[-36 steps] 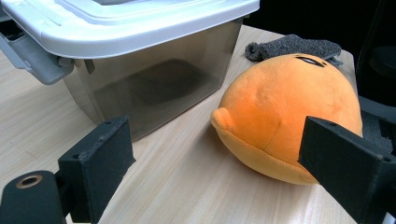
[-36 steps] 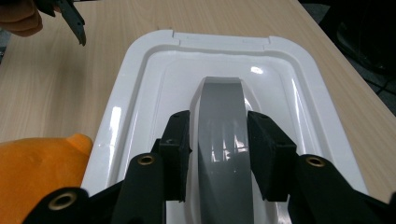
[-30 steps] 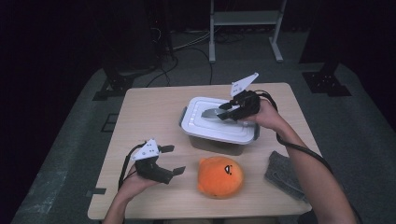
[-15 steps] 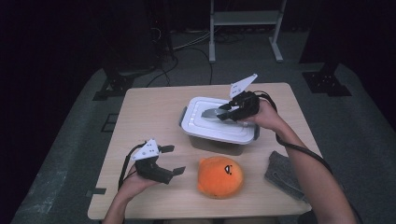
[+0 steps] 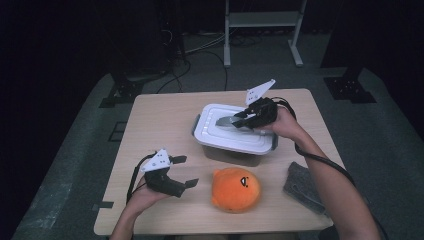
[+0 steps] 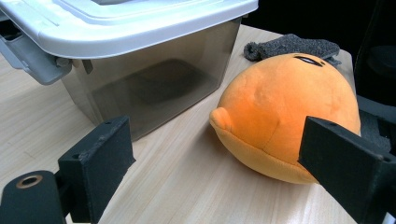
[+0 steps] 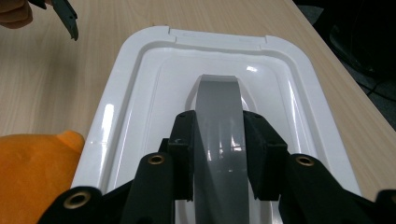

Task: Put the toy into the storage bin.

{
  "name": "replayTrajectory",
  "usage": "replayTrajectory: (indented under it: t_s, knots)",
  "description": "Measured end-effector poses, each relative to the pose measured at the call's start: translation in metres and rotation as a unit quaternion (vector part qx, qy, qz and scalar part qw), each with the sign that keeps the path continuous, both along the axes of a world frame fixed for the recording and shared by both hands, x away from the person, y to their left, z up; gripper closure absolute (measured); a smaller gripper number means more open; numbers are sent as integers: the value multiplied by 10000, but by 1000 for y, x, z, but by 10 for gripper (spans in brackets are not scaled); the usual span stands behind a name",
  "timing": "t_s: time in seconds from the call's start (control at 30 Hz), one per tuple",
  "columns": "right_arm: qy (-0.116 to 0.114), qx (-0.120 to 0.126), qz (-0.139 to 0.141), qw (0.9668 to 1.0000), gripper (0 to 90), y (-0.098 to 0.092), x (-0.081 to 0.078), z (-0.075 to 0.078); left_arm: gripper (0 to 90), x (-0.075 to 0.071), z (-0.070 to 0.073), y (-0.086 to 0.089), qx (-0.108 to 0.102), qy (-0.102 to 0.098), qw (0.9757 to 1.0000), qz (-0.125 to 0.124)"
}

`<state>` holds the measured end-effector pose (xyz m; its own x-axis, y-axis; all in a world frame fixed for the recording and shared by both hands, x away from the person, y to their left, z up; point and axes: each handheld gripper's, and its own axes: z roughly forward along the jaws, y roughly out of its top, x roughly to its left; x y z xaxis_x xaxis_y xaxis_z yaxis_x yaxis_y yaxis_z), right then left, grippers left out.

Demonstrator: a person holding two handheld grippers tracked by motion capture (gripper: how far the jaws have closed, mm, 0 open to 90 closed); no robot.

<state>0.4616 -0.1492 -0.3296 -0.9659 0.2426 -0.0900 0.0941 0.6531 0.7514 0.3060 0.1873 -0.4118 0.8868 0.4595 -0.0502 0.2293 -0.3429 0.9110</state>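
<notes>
Storage box: a clear plastic storage box [image 5: 235, 150] with a white lid [image 5: 227, 131] stands on the counter [image 5: 160, 120].
Lid handle: the grey lid handle [image 7: 219, 140] runs down the lid's middle.
Right gripper: the right gripper [image 7: 218, 149] sits over the lid with the handle between its jaws; they have just been closing and now press its two sides.
Left gripper: the left gripper [image 5: 182, 171], jaws apart and empty, hovers left of the orange plush toy [image 5: 235, 190], near the box's front.
Cloth: a grey cloth [image 5: 304, 186] lies right of the toy.
</notes>
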Motion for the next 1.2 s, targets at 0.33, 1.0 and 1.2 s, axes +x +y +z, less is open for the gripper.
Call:
replayTrajectory:
  t_s: [0.33,1.0,1.2]
  knots:
    - [61,41,51,10000,656,5,2,0,92,0,0,-1,31,3,10000,-7]
    - [154,77,140,9998,658,22,7,0,92,0,0,0,3,2,10000,-2]
    - [188,217,135,9995,659,19,8,5,92,0,1,2,-19,0,10000,16]
